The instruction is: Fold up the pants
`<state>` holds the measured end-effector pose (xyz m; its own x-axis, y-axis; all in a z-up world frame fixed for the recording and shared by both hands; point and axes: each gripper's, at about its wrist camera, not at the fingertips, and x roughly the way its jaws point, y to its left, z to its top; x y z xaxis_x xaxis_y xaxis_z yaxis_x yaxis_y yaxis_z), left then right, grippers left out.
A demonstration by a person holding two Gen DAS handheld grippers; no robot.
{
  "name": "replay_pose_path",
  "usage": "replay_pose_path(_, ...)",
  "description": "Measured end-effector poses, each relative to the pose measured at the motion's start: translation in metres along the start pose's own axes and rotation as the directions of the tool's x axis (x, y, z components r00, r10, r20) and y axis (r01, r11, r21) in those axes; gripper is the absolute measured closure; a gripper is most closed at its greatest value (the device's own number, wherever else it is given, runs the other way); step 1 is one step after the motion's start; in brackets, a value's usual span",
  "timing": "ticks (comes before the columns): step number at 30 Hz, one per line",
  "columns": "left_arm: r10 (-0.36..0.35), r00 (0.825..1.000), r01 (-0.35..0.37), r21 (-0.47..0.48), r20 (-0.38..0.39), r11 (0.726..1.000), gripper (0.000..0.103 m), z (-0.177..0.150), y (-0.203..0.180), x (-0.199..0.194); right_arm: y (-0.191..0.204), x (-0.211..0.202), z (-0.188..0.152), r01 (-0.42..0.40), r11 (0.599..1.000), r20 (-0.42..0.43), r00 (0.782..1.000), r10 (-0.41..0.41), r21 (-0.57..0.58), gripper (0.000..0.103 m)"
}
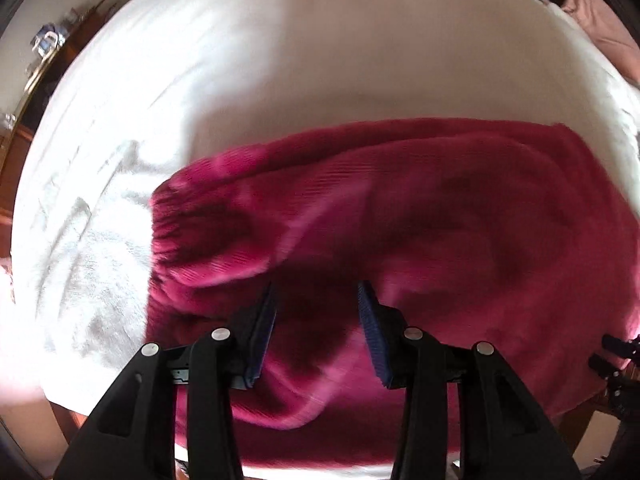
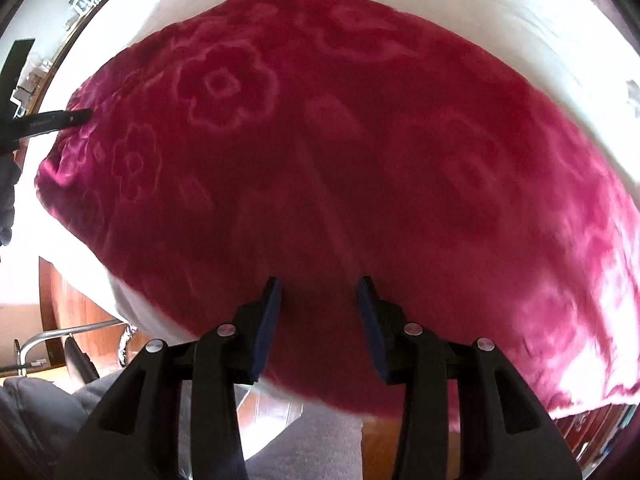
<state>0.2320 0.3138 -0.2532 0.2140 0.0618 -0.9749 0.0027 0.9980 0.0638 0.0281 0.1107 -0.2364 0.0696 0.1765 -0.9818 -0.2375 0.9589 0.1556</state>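
The dark pink fleece pants [image 1: 420,240] with a pale flower pattern lie spread on a white sheet [image 1: 280,60]. Their gathered waistband [image 1: 168,232] is at the left in the left wrist view. My left gripper [image 1: 317,300] is open just above the pants near the waistband, holding nothing. In the right wrist view the pants [image 2: 360,152] fill the frame. My right gripper [image 2: 319,294] is open over their near edge, holding nothing. The left gripper [image 2: 76,116] shows at the far left, at the waistband end.
The sheet covers a bed or table with a wooden frame [image 2: 80,312]. A grey cushion [image 2: 44,416] and a metal bar [image 2: 60,334] lie below the near edge. A pink cloth [image 1: 600,20] lies at the far right. A shelf with small items [image 1: 48,40] stands at the left.
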Motion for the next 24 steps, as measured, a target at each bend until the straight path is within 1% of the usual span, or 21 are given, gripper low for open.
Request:
replay_pose_path(3, -0.052, 0.999, 0.051, 0.051, 0.016, 0.997, 0.059, -0.01, -0.049, -0.014, -0.02, -0.012, -0.018, 0.007, 0.998, 0.036, 0.999, -0.009, 0.058, 0.062)
replay_pose_path(6, -0.128, 0.992, 0.127, 0.126, -0.001, 0.984, 0.055, -0.024, -0.109, -0.02, -0.051, -0.028, -0.033, 0.037, 0.989, 0.078, 0.996, -0.049, 0.143, 0.061)
replay_pose_path(7, -0.147, 0.989, 0.147, 0.159, -0.008, 0.976, 0.054, -0.029, -0.13, -0.021, -0.063, -0.033, -0.039, 0.052, 0.984, 0.092, 0.993, -0.069, 0.172, 0.059)
replay_pose_path(8, -0.164, 0.986, 0.163, 0.202, -0.013, 0.966, 0.054, -0.036, -0.157, -0.022, -0.076, -0.038, -0.045, 0.066, 0.978, 0.105, 0.991, -0.089, 0.2, 0.055)
replay_pose_path(12, -0.194, 0.98, 0.195, 0.307, -0.033, 0.931, 0.054, -0.053, -0.231, -0.014, -0.117, -0.048, -0.066, 0.118, 0.955, 0.121, 0.98, -0.156, 0.273, 0.053)
replay_pose_path(14, -0.197, 0.979, 0.201, 0.353, -0.048, 0.914, 0.053, -0.061, -0.263, -0.006, -0.135, -0.047, -0.075, 0.131, 0.947, 0.11, 0.979, -0.169, 0.294, 0.053)
replay_pose_path(15, -0.194, 0.979, 0.202, 0.37, -0.06, 0.907, 0.051, -0.065, -0.271, 0.001, -0.142, -0.045, -0.078, 0.132, 0.945, 0.102, 0.98, -0.17, 0.3, 0.053)
replay_pose_path(16, -0.183, 0.981, 0.195, 0.386, -0.068, 0.901, 0.048, -0.071, -0.289, 0.001, -0.152, -0.043, -0.085, 0.126, 0.944, 0.087, 0.983, -0.159, 0.306, 0.053)
replay_pose_path(17, -0.152, 0.986, 0.165, 0.407, -0.063, 0.898, 0.047, -0.077, -0.3, 0.006, -0.163, -0.042, -0.093, 0.116, 0.944, 0.072, 0.987, -0.145, 0.308, 0.053)
replay_pose_path(19, -0.118, 0.992, 0.126, 0.422, -0.044, 0.898, 0.046, -0.082, -0.306, 0.011, -0.173, -0.037, -0.105, 0.095, 0.948, 0.049, 0.992, -0.115, 0.302, 0.053)
replay_pose_path(23, -0.123, 0.991, 0.133, 0.363, -0.051, 0.922, 0.046, -0.091, -0.31, 0.013, -0.184, -0.028, -0.14, 0.053, 0.956, 0.015, 0.998, -0.06, 0.287, 0.053)
replay_pose_path(24, -0.12, 0.992, 0.13, 0.363, -0.05, 0.923, 0.046, -0.096, -0.303, 0.015, -0.183, -0.026, -0.146, 0.047, 0.957, 0.01, 0.999, -0.052, 0.285, 0.053)
